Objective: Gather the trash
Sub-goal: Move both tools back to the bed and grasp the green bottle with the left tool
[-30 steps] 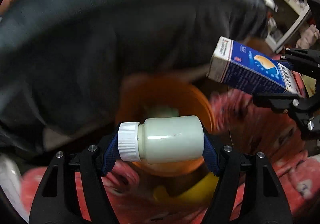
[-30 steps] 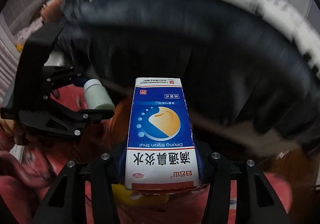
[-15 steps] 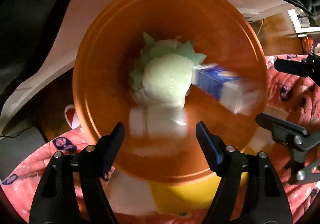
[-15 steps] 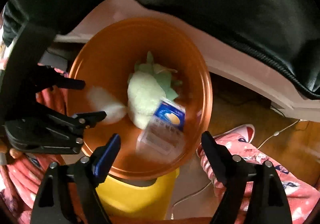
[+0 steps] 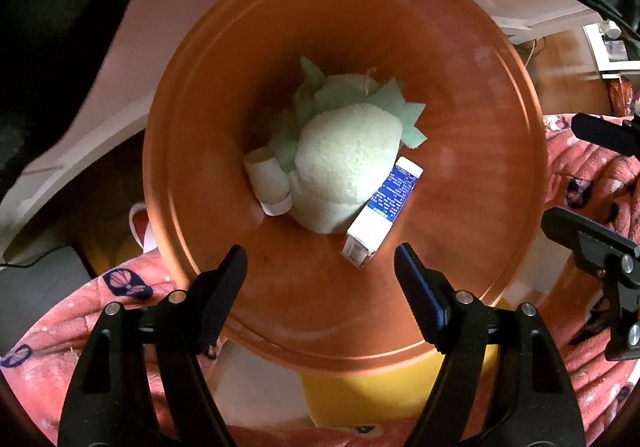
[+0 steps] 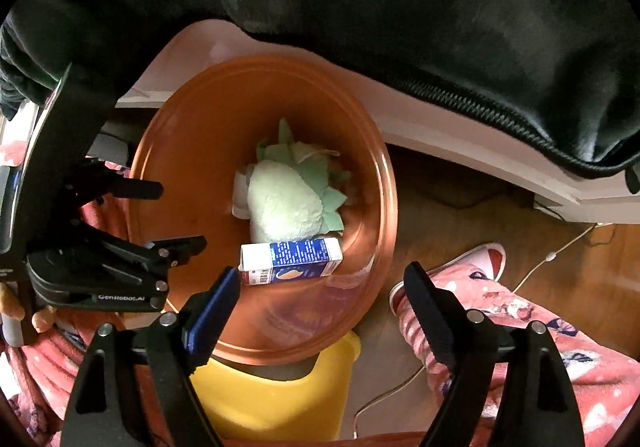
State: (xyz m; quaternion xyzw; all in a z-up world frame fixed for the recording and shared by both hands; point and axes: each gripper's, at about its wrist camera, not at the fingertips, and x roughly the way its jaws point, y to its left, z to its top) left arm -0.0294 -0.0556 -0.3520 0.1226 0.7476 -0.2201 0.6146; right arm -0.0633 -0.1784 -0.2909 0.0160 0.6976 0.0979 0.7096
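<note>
In the orange bin [image 5: 480, 95], bottle [image 5: 267, 183] half-hidden behind plush [image 5: 346, 163], box [image 5: 380, 215] beside, both grippers [image 5: 320, 267] [image 6: 320, 287] wide, empty

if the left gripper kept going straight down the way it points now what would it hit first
Probably the blue and white box, lying in the orange bin just ahead of the open left gripper. The pale green plush lies right beside it, and depth is unclear.

- Left gripper [image 5: 320, 267]: jaws spread wide, nothing between fingers, pointed downward.
- Right gripper [image 6: 320, 283]: jaws likewise wide apart, empty, angled down, just beside the left.
</note>
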